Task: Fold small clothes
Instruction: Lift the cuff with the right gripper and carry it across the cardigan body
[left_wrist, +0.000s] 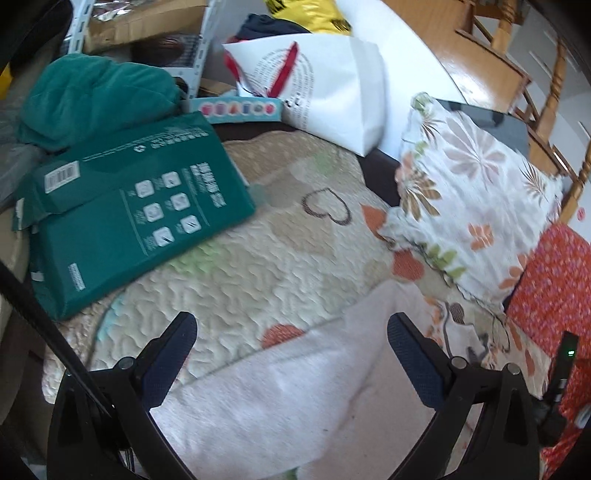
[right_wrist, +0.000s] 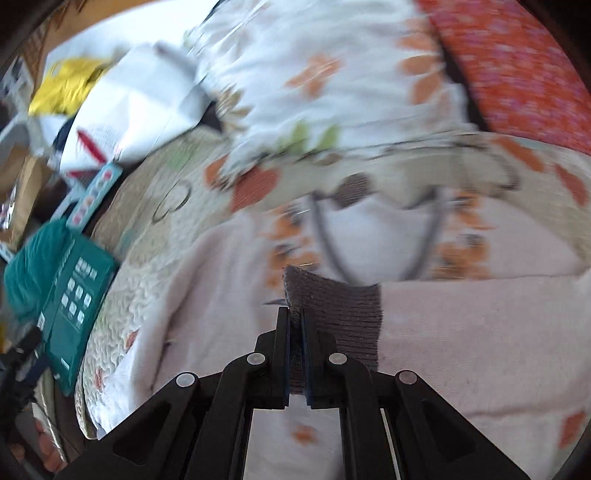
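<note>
In the left wrist view, the left tool (left_wrist: 291, 326) is seen spread wide, its two dark textured pads well apart and nothing held between them. It hovers over a pale pink garment (left_wrist: 280, 398), soft and fleecy in look, which lies flat on a quilted cream bedcover (left_wrist: 258, 266) stitched in wavy lines and printed with hearts and orange shapes. A green printed box (left_wrist: 140, 210) rests on the cover at the upper left, with a teal bundle of fabric (left_wrist: 92, 96) behind it. A floral pillow (left_wrist: 469, 210) with orange and brown leaves lies at the right, beside a red patterned cloth (left_wrist: 554, 288). A white paper bag (left_wrist: 332, 96) stands behind.

In the right wrist view, which is blurred, the right tool (right_wrist: 295, 321) is seen closed, its pads pinched on a grey-brown ribbed band (right_wrist: 340, 310), knitted in fine rows, at an edge of the pink garment (right_wrist: 480, 332). The garment is spread across the bedcover (right_wrist: 147, 295) below the floral pillow (right_wrist: 332, 81). Whether the band is a cuff or a hem cannot be told.
</note>
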